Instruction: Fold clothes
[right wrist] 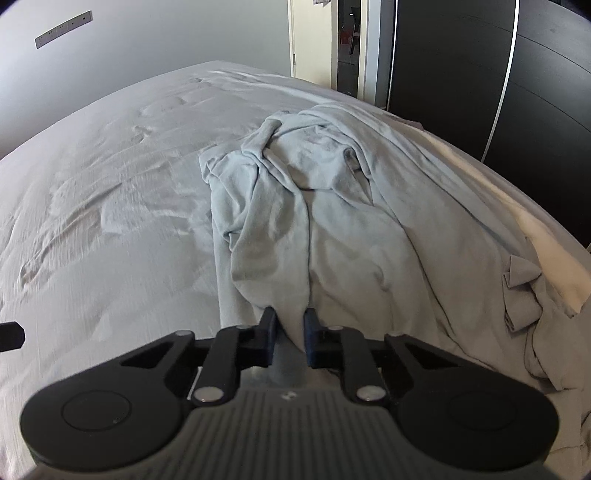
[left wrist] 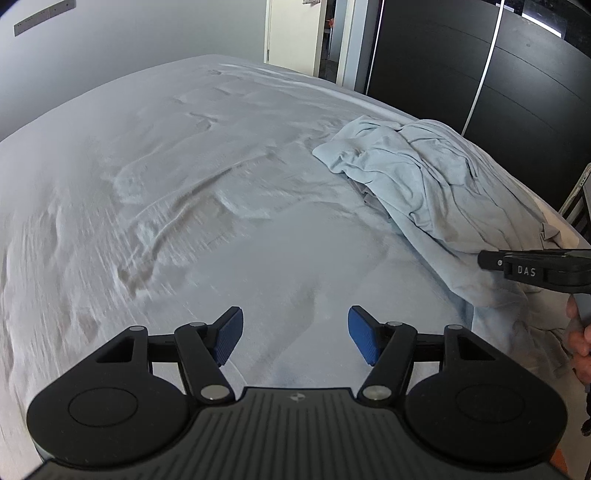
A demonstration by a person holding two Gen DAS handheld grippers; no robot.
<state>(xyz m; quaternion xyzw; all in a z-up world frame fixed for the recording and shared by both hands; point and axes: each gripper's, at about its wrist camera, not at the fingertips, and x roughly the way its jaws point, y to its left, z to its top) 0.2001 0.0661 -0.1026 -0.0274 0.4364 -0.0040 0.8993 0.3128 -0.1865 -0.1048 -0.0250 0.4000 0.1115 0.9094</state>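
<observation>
A crumpled pale blue garment [right wrist: 332, 203] lies in a heap on the right side of the bed, reaching to the near right edge. My right gripper [right wrist: 290, 332] is at its near end, with the jaws drawn close on a raised fold of the cloth. In the left wrist view the same garment [left wrist: 424, 177] lies at the right, and the right gripper [left wrist: 487, 260] comes in from the right edge and rests on it. My left gripper [left wrist: 295, 336] hangs open over bare sheet to the left of the garment, with nothing between its blue pads [left wrist: 229, 336].
A wrinkled light grey sheet [left wrist: 166, 192] covers the bed. A dark wardrobe [left wrist: 517, 92] stands along the right side, close to the bed's edge. Beyond the far end is a pale door [left wrist: 291, 33]. A person's hand [left wrist: 580, 343] holds the right gripper.
</observation>
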